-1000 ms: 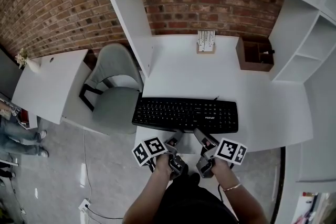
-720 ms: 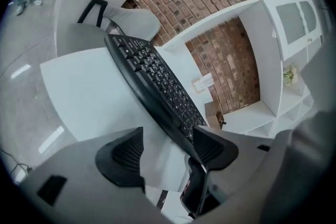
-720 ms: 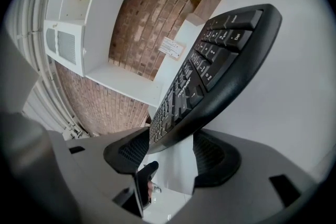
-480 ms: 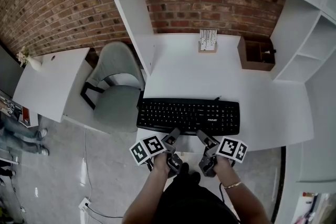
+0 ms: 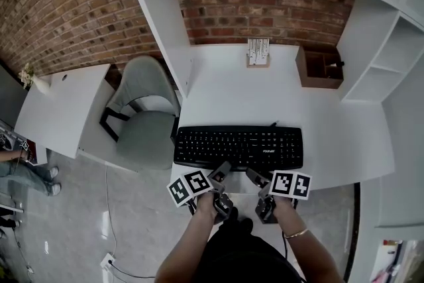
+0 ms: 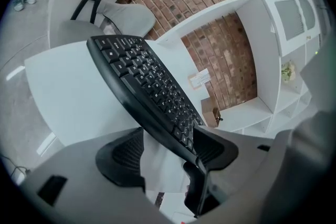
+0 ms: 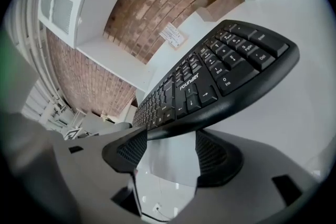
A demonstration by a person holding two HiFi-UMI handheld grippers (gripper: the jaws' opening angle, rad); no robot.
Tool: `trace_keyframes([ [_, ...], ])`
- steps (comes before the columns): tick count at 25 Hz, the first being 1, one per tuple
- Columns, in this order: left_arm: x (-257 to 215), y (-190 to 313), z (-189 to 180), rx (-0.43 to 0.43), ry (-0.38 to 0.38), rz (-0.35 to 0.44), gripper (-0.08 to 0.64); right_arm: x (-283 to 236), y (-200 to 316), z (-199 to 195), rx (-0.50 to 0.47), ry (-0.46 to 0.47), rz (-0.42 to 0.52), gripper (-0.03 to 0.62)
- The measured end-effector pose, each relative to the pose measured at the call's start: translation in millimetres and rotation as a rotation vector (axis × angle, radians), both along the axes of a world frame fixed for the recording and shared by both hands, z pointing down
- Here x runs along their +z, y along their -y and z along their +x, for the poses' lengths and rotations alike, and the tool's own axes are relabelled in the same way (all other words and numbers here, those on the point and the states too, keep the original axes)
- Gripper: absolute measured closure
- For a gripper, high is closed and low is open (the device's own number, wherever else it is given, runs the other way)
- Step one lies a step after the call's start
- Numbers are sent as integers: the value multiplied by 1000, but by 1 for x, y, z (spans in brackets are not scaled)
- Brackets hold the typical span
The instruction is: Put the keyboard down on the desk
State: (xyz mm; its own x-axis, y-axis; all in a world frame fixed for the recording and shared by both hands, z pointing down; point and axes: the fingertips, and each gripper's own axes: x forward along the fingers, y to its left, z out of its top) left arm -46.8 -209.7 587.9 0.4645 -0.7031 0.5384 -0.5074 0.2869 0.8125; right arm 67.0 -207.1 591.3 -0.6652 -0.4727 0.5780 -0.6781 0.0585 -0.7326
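Fingers, head view: we see the left gripper [image 5: 220, 173] and the right gripper [image 5: 256, 176] side by side, their tips at the front rim of the keyboard [image 5: 238, 148].
Keyboard, head view: it lies flat and keys up on the white desk [image 5: 331, 132], close to the near edge.
Surroundings, head view: a grey chair [image 5: 142, 117] stands left of the desk, and a wooden box [image 5: 320, 67] sits at the back right.
Left gripper view: we find the fingers [image 6: 122, 161] spread apart. The keyboard's rim runs slantwise between them, close against the right-hand pad. Bare desk shows between the rim and the other pad, so nothing is clamped.
Right gripper view: the fingers [image 7: 216, 157] stand wide apart and have just been opening. The keyboard's rim crosses above the gap, pressed by neither pad, and we see white desk between them.
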Motion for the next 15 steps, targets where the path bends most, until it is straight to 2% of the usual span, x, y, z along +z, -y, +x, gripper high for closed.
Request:
trace_keyframes([
  [3,4,1,9,13,-17,-12,275,-9,-7,-5,-35,79,-35,332],
  [6,6,2,15,17,-27,-20,275,-24,-15,-7,-66,113,-15,333],
  [12,1,-3,23,42,-41,-20,275,-38,-21,1,-78,46,72,332],
  [15,-8,-9,22,66,-14,11,276,-46,-25,4,-84,22,121,333],
])
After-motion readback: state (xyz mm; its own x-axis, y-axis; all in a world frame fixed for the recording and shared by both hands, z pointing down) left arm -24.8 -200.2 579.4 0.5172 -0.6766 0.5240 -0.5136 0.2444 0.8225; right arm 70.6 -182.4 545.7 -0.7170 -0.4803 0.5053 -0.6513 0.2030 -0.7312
